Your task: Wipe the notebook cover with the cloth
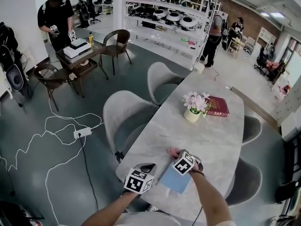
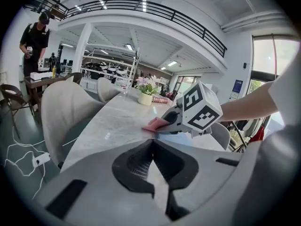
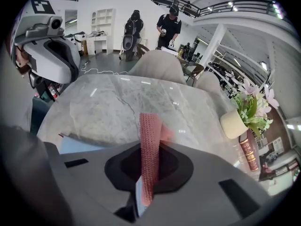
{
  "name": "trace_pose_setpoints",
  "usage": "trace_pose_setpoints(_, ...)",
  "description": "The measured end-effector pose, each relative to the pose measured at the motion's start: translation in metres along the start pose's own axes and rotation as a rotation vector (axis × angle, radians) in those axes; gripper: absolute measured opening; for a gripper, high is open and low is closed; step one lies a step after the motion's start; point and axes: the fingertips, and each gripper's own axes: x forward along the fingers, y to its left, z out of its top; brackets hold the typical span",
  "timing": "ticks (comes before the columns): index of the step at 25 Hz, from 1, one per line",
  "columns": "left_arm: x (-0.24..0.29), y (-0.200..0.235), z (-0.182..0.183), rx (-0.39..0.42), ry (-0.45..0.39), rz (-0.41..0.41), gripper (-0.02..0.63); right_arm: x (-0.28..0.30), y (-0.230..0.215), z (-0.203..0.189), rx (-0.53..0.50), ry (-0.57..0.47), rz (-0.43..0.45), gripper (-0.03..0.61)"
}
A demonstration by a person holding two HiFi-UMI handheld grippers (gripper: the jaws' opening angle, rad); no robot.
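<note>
A light blue notebook [image 1: 175,180] lies flat near the front edge of the marble table [image 1: 207,135]. My right gripper [image 1: 178,155] hovers at the notebook's far end, shut on a pink knitted cloth [image 1: 172,151]. In the right gripper view the cloth [image 3: 149,126] sticks up from between the jaws, and the notebook [image 3: 77,144] shows low at the left. My left gripper [image 1: 146,166] is at the notebook's left side, by the table edge. Its jaws are shut with nothing between them [image 2: 151,142]. The left gripper view shows the right gripper [image 2: 175,121], the cloth [image 2: 155,124] and the notebook [image 2: 181,136].
A pot of pink flowers [image 1: 193,113] and a dark red book [image 1: 217,106] stand farther up the table. Grey chairs [image 1: 127,117] line the table's left side. Cables and a power strip [image 1: 81,133] lie on the floor. A person [image 1: 56,20] stands at a far table.
</note>
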Motion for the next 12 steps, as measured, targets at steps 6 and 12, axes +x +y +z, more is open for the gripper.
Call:
trace_pose_setpoints(6, -0.002, 0.000, 0.001, 0.016, 0.001, -0.024, 0.008, -0.002, 0.014, 0.006, 0.023, -0.017, 0.011, 0.015)
trace_pose_setpoints(12, -0.008, -0.003, 0.003, 0.038, 0.002, -0.054, 0.008, -0.007, 0.031, 0.012, 0.042, -0.024, 0.016, 0.015)
